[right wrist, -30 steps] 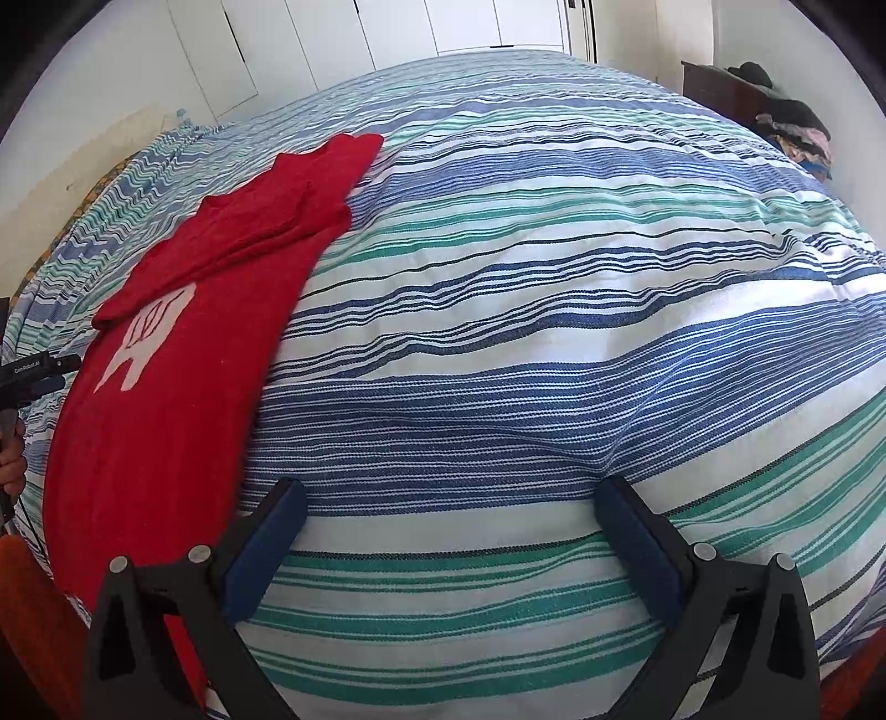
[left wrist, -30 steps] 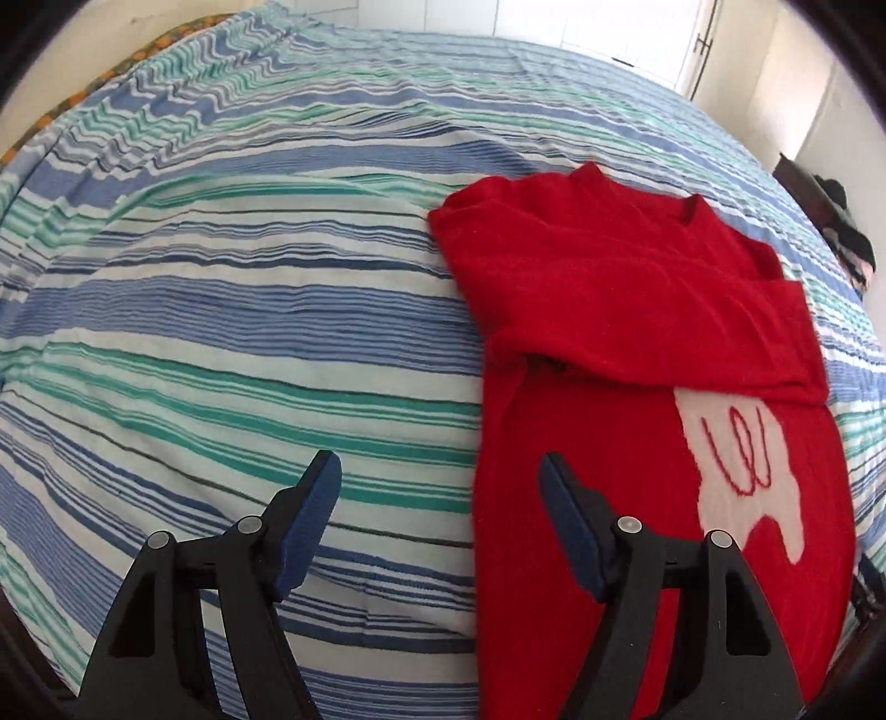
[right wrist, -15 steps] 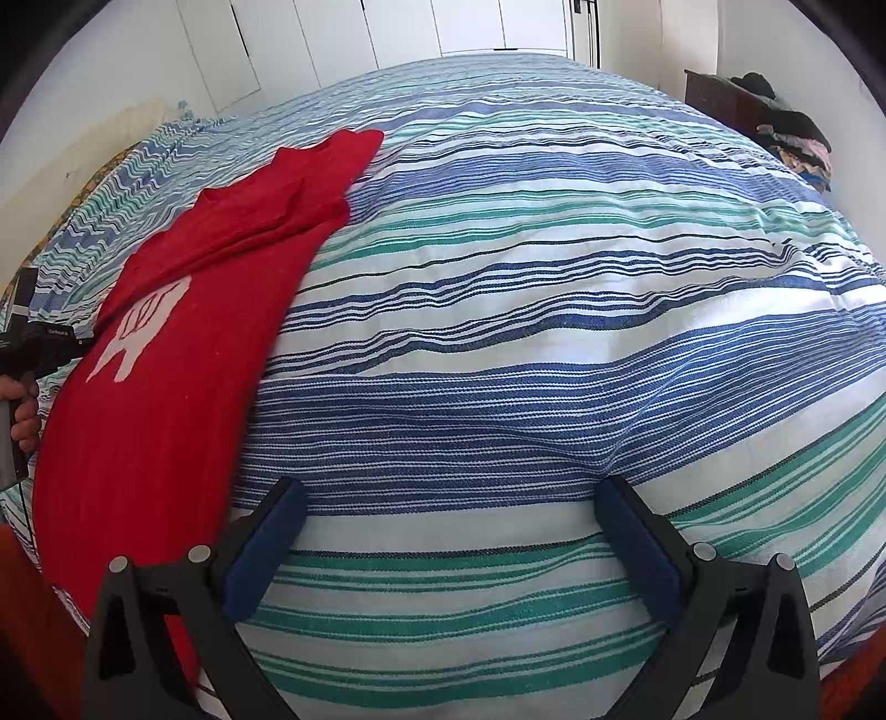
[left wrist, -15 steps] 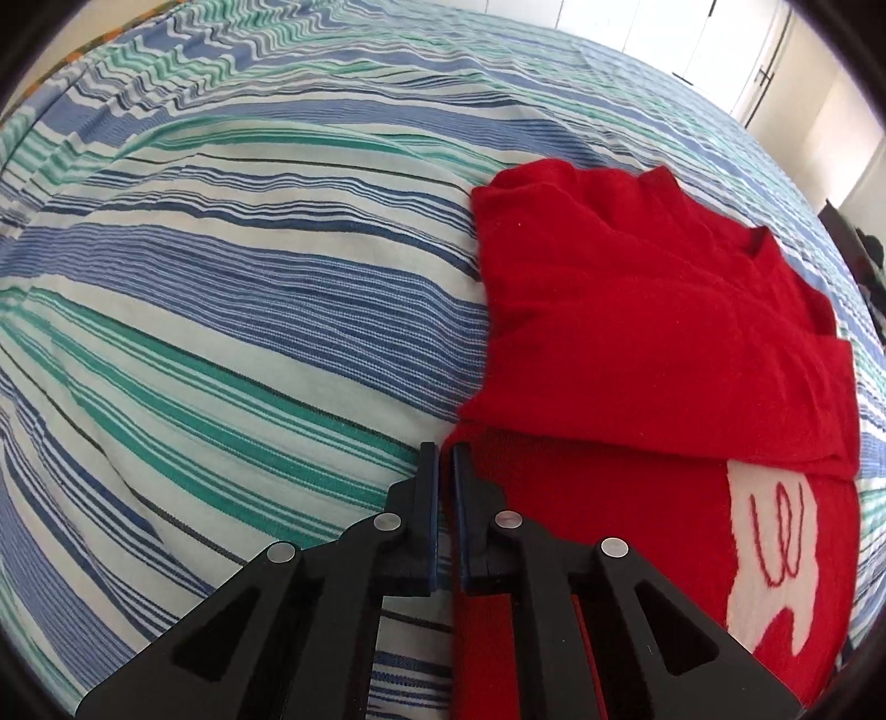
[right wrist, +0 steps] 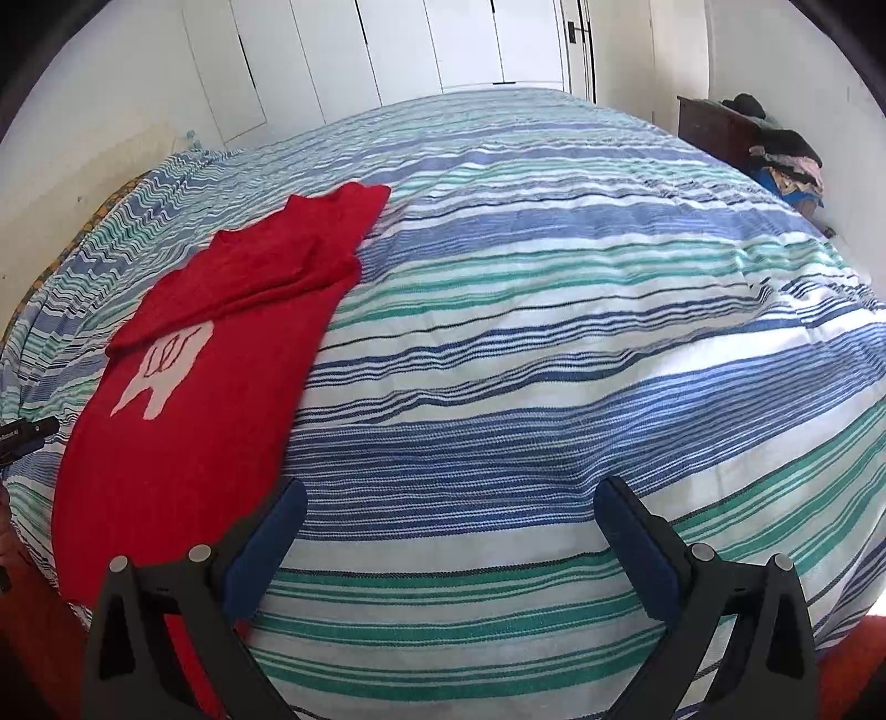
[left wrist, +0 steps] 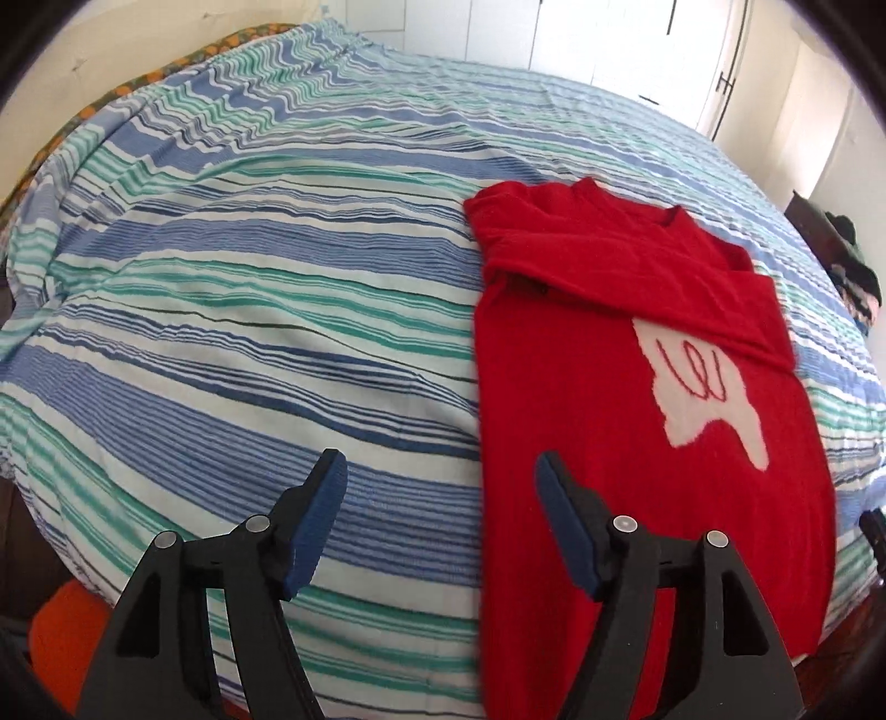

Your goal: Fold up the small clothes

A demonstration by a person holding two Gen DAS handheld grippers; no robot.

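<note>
A small red sweater with a white tooth-like patch lies flat on the striped bedspread, its sleeves folded across the chest. My left gripper is open and empty, hovering above the sweater's left edge near the hem. In the right wrist view the sweater lies at the left. My right gripper is open and empty above bare bedspread, to the right of the sweater's hem.
White cupboard doors stand behind the bed. A dark wooden cabinet with a pile of clothes is at the far right. The left gripper's tip shows at the left edge of the right wrist view. Orange floor lies below the bed's near edge.
The left gripper, shut at the sweater's left edge half a second ago, has opened and drawn back toward the hem. The right gripper has stayed open and hardly moved.
</note>
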